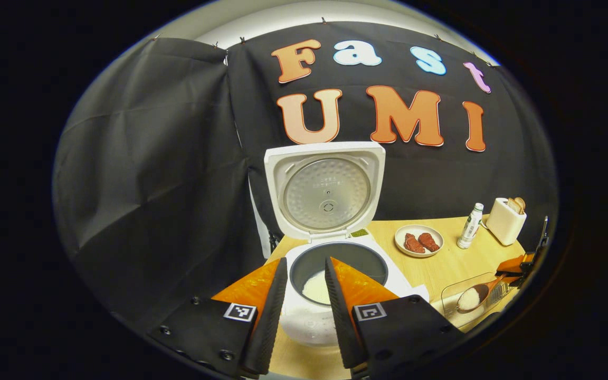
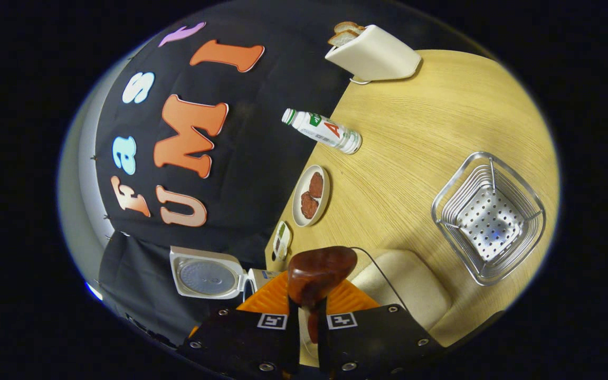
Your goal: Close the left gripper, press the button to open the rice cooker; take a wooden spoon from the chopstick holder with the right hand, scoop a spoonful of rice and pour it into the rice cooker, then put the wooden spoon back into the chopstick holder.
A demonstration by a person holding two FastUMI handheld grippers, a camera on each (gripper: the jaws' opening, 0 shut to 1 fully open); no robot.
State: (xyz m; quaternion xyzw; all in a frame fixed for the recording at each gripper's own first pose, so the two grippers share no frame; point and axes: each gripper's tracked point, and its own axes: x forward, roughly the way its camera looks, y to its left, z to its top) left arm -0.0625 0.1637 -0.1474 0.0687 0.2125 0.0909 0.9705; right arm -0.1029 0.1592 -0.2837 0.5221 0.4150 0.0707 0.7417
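Note:
The white rice cooker (image 1: 335, 316) stands open with its lid (image 1: 325, 190) upright, and a patch of rice lies in the grey inner pot (image 1: 357, 261). My left gripper (image 1: 305, 264) hovers just in front of the pot, open, with nothing between its fingers. At the far right of the left gripper view, the right gripper (image 1: 515, 266) holds a wooden spoon (image 1: 470, 298) heaped with rice over a clear rice container (image 1: 454, 295). In the right gripper view, my right gripper (image 2: 309, 306) is shut on the wooden spoon (image 2: 321, 272), above the rice container (image 2: 415, 287). The metal chopstick holder (image 2: 488, 216) sits to the right.
On the wooden table (image 2: 415, 142) are a plate with two pieces of meat (image 1: 419, 241), a small white bottle (image 1: 470, 226) and a toaster with bread (image 1: 505, 220). The same plate (image 2: 310, 196), bottle (image 2: 322, 132) and toaster (image 2: 375, 53) line the far edge by the wall.

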